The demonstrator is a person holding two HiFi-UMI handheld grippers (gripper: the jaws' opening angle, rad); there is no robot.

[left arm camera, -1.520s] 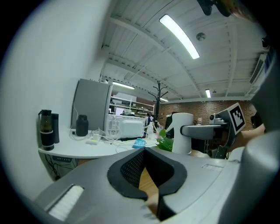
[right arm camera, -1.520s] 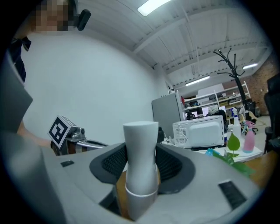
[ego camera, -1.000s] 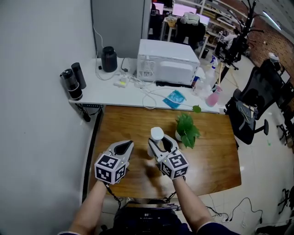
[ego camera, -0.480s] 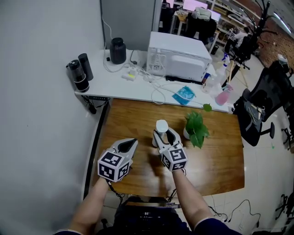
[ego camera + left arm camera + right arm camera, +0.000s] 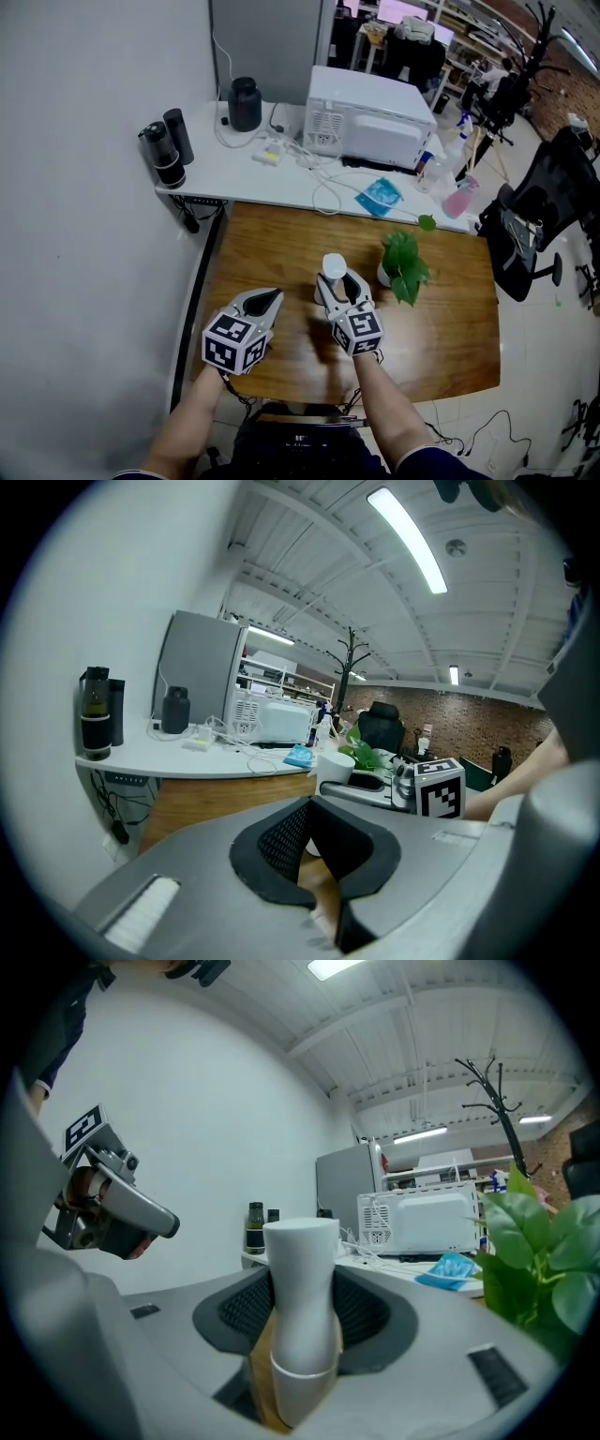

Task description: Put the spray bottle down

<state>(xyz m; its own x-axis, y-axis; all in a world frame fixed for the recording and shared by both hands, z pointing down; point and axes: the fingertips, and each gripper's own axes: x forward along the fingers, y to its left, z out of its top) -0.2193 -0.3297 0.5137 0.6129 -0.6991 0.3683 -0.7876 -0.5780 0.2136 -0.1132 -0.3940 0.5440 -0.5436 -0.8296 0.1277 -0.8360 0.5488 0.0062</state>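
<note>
The right gripper (image 5: pixel 337 279) has come down a little in the last second, bringing the white spray bottle (image 5: pixel 334 266) closer to the wooden worktop (image 5: pixel 272 244). Its jaws stay clamped on the bottle's narrow waist. The bottle stands upright near the worktop's middle, just left of the potted plant (image 5: pixel 405 262) and well in from every edge. I cannot tell whether its base touches the wood yet. The left gripper (image 5: pixel 270 296) hangs toward the front-left corner, its jaws together on nothing. The set-down looks nearly done; only letting go seems to be left.
</note>
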